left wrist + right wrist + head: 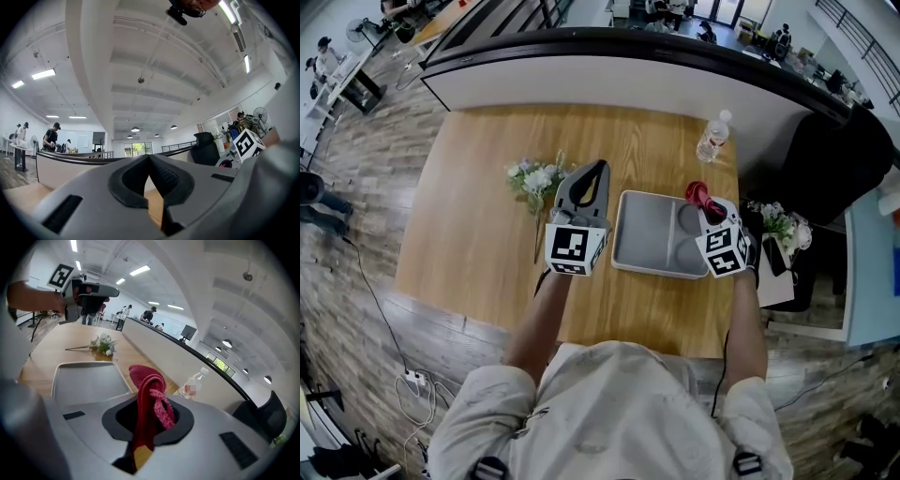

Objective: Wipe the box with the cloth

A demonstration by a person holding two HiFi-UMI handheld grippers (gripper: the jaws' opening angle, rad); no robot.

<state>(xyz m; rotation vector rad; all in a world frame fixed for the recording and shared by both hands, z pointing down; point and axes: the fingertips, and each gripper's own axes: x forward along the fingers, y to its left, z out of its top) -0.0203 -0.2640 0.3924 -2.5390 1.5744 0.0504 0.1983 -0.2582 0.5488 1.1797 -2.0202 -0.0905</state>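
The right tongs (149, 411) are closed tight on a red fluffy cloth (150, 385), which stands up in a folded bunch beyond the tips. The left tongs (149, 158) are closed also, tip against tip, with nothing between them. The grey shallow plastic box (649, 234) lies on the light wooden counter (478, 225) between the two tongs, and the cloth is over its right end. To wipe well, I think the right tongs should come down tilted, so the bunch lies flat on the box floor, then sweep along it. The left tongs could press the rim so that the box does not slide.
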